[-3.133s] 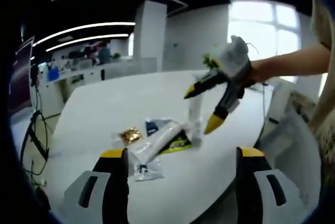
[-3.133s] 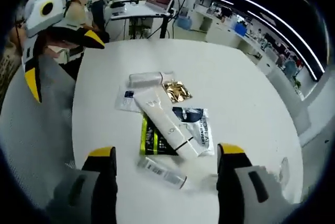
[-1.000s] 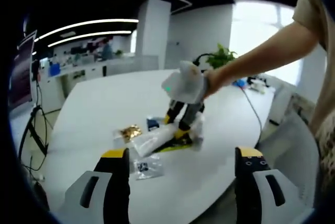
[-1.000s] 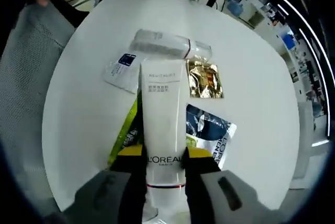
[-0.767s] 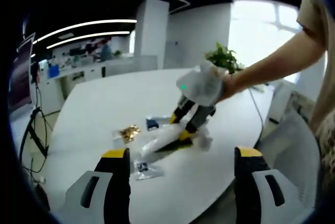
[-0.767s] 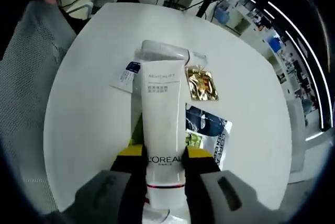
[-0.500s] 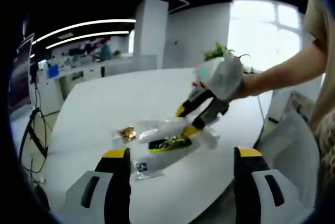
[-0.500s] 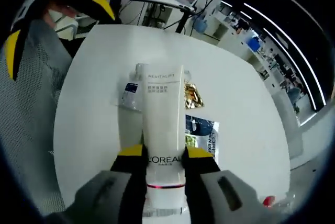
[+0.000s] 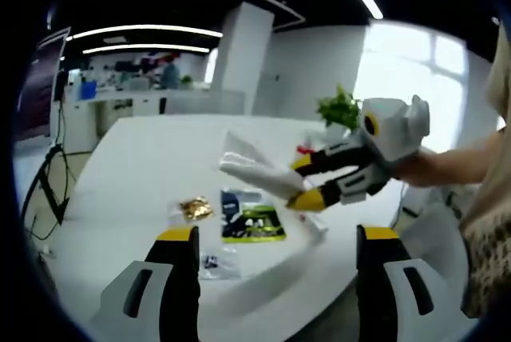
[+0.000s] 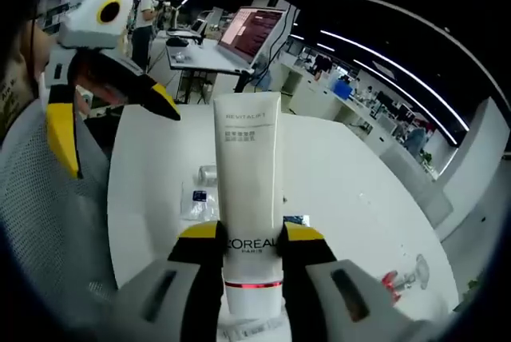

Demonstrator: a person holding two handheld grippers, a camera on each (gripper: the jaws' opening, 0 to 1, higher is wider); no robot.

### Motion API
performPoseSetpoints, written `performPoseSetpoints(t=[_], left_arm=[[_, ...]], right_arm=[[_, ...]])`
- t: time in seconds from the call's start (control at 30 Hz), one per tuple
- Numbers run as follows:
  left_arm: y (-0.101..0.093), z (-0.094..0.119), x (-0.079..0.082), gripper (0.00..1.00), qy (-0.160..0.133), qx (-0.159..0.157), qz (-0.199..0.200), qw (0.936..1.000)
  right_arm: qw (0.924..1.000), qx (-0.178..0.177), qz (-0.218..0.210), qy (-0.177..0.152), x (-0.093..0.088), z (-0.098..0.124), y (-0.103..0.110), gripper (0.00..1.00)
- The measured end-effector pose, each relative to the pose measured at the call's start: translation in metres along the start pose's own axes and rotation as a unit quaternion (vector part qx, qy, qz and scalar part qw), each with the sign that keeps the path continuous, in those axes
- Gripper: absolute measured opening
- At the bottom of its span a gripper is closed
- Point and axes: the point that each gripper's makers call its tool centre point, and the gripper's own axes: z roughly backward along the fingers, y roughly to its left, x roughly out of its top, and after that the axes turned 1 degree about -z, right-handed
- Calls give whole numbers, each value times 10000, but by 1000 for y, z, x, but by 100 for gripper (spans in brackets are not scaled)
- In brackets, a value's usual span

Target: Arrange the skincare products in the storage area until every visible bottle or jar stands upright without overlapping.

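"L'OREAL", "REVITALIFT" on white tube point(image 10: 249, 190)

Ahead of the left tongs the white bench point(image 9: 144, 158) runs toward a white pillar point(image 9: 238, 58) and a green plant point(image 9: 339, 108). Beyond the right tongs stand a lit monitor point(image 10: 249, 29) and a grey mesh chair point(image 10: 48, 222).

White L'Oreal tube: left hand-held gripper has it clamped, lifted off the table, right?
Not the left. The right hand-held gripper clamps the white L'Oreal tube, lifted off the table, as the right gripper view shows. The left hand-held gripper is open.
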Motion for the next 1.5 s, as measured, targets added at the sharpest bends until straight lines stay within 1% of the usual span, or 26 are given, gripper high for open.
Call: performPoseSetpoints(t=[0.17, 0.37, 0.5, 0.6, 0.67, 0.73, 0.8, 0.87, 0.97, 1.07, 1.3, 1.33, 1.37, 1.4, 1.43, 1.5], left_arm=[[-7, 3, 20, 78, -199, -81, 108, 9997], [-21, 1, 42, 78, -456, -244, 241, 9984], [-32, 0, 54, 77, -568, -351, 279, 9974], [-40, 1, 65, 77, -705, -431, 326, 9960], [-42, 1, 69, 75, -756, -462, 361, 9954], [-45, 1, 73, 72, -806, -485, 297, 9951], [-46, 1, 75, 66, -823, -485, 198, 9952], [-49, 0, 79, 63, -871, -548, 249, 9944], [-55, -1, 84, 60, -900, -581, 185, 9941], [-58, -3, 88, 53, -984, -628, 302, 9927], [-68, -8, 89, 36, -1028, -641, 272, 9923], [-70, -8, 90, 33, -1055, -638, 223, 9921], [-71, -8, 92, 27, -1110, -593, 130, 9920], [-70, -9, 92, 23, -1100, -513, 95, 9926], [-70, -9, 91, 22, -1075, -459, 57, 9931], [-73, -11, 88, 23, -1072, -459, 107, 9931]], right_arm=[[9994, -144, -202, -240, 12, 14, 6, 26], [9985, -255, -308, -383, 16, 29, 15, 26], [9967, -354, -477, -561, 22, 41, 17, 26], [9951, -465, -575, -663, 25, 50, 16, 26], [9938, -528, -651, -725, 28, 54, 15, 26], [9922, -557, -749, -823, 32, 58, 15, 26], [9916, -583, -730, -896, 38, 63, 17, 26], [9910, -590, -701, -978, 45, 66, 21, 26], [9891, -599, -716, -1135, 55, 69, 25, 26], [9876, -625, -735, -1236, 60, 72, 28, 27], [9867, -621, -714, -1319, 63, 81, 32, 27], [9868, -617, -706, -1320, 62, 83, 32, 27], [9869, -607, -712, -1314, 61, 84, 32, 27], [9868, -612, -723, -1310, 59, 85, 33, 27], [9867, -610, -734, -1318, 59, 86, 33, 27], [9870, -578, -751, -1294, 55, 89, 33, 27]])
